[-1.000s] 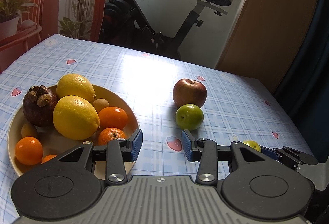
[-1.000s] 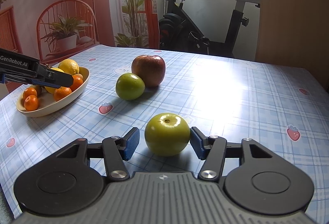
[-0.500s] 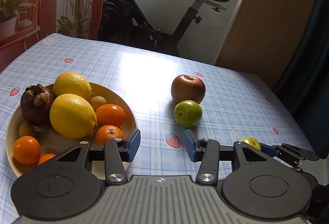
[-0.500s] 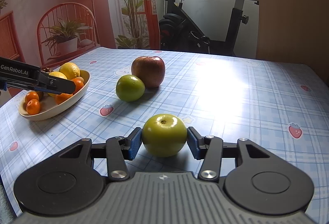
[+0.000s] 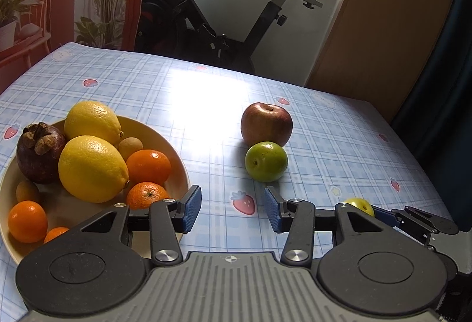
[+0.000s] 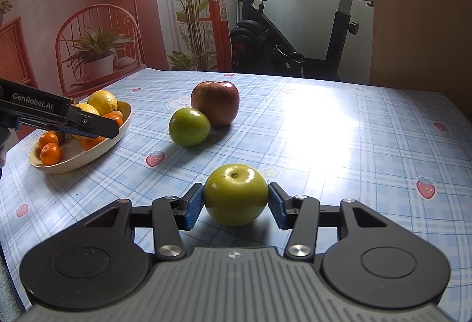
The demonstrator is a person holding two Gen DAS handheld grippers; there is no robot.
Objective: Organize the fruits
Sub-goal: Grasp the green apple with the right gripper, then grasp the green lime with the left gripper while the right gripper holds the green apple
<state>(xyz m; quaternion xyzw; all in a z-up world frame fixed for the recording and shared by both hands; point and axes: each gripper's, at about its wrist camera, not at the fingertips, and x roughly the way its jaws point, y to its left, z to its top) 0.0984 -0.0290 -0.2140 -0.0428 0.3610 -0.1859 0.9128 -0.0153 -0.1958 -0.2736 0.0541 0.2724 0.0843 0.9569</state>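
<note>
Yellow-green round apple (image 6: 236,194), stem dimple up, sits low centre of the right wrist view, between the blue-padded fingers (image 6: 194,208) of the right gripper (image 6: 236,207). Both pads press its sides at about the widest part, so the fingers are closed on it; grip at the equator likely keeps a smooth round fruit from squirting out. Whether it is lifted or resting on the blue plaid strawberry-print surface (image 6: 354,145) is hard to tell; a shadow lies right under it.

Further up, left of centre: a smaller green round fruit (image 6: 189,127) touching a dark red apple (image 6: 215,103), both loose on the surface, probably next to collect. Left edge: a cream shallow bowl (image 6: 76,164) with lemons and small oranges, the likely drop spot.

Left wrist view: the left gripper (image 5: 233,208) has fingers spread wide, holding nothing, hovering at the lower centre beside the bowl's (image 5: 180,171) right rim, probably waiting out of the way. Bowl there shows two yellow lemons (image 5: 93,168), a dark purple mangosteen (image 5: 38,152), several oranges (image 5: 149,162). Held apple peeks at lower right (image 5: 358,205).
</note>
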